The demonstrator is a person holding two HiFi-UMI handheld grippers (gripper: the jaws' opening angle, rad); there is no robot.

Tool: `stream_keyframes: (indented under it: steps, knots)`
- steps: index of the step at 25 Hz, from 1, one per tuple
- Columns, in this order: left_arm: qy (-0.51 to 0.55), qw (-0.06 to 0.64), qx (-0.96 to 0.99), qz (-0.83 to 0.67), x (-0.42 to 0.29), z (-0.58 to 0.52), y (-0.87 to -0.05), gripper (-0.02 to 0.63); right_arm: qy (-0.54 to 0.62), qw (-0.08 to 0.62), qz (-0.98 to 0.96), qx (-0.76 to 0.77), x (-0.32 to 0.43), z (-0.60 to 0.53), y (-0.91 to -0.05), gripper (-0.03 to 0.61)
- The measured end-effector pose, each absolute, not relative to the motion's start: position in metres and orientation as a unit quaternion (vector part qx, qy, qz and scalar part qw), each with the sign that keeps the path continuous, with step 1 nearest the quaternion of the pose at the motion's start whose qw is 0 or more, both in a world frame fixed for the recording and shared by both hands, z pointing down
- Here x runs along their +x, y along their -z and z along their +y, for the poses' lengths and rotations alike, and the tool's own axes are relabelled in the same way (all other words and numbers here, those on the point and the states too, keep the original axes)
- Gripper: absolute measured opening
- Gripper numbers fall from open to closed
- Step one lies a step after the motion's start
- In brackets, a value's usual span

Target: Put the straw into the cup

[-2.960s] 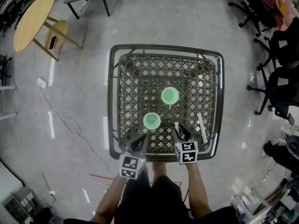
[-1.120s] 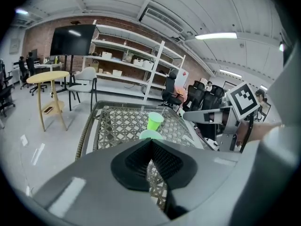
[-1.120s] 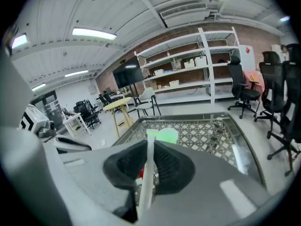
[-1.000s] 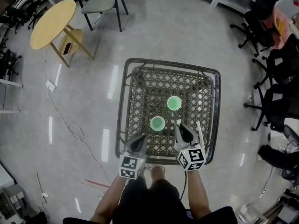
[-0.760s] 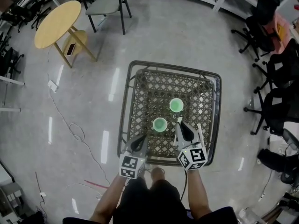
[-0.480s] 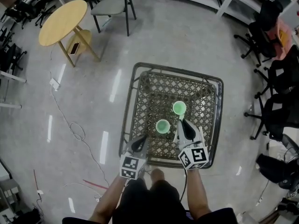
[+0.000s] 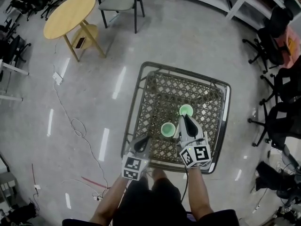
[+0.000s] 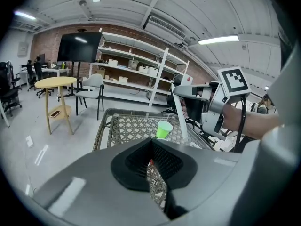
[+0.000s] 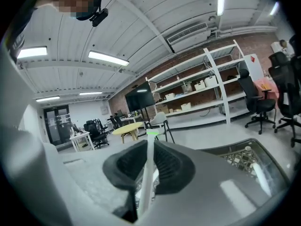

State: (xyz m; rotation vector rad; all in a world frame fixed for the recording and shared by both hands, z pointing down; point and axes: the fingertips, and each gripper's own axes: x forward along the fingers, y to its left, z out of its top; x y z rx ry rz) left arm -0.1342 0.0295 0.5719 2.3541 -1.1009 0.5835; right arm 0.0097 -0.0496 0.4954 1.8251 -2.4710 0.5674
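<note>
Presently, the square table (image 7: 162, 91), a dark open lattice weave in a rounded metal frame, bears two cups. The right gripper (image 7: 184, 119) has a grey moulded body, black ribbed pads and a cube with black-and-white square markers; its jaws are narrowly apart, clamped on the straw. The left gripper (image 7: 142, 143), of like build, has its jaws drawn together on nothing. The farther cup (image 7: 186, 110) and nearer cup (image 7: 168, 129) are pale green, round and tapered. The straw (image 9: 146, 173) is white, slim and straight, held over the table near both cups.
</note>
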Motion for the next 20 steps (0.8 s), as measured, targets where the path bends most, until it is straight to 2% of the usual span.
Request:
stream_keyframes:
  steps: [20]
  knots:
    - [-0.226, 0.268, 0.842, -0.411, -0.145, 0.020, -0.621, 0.006, -0.199, 0.008, -0.790, 0.580, -0.007, -0.076, -0.563, 0.048]
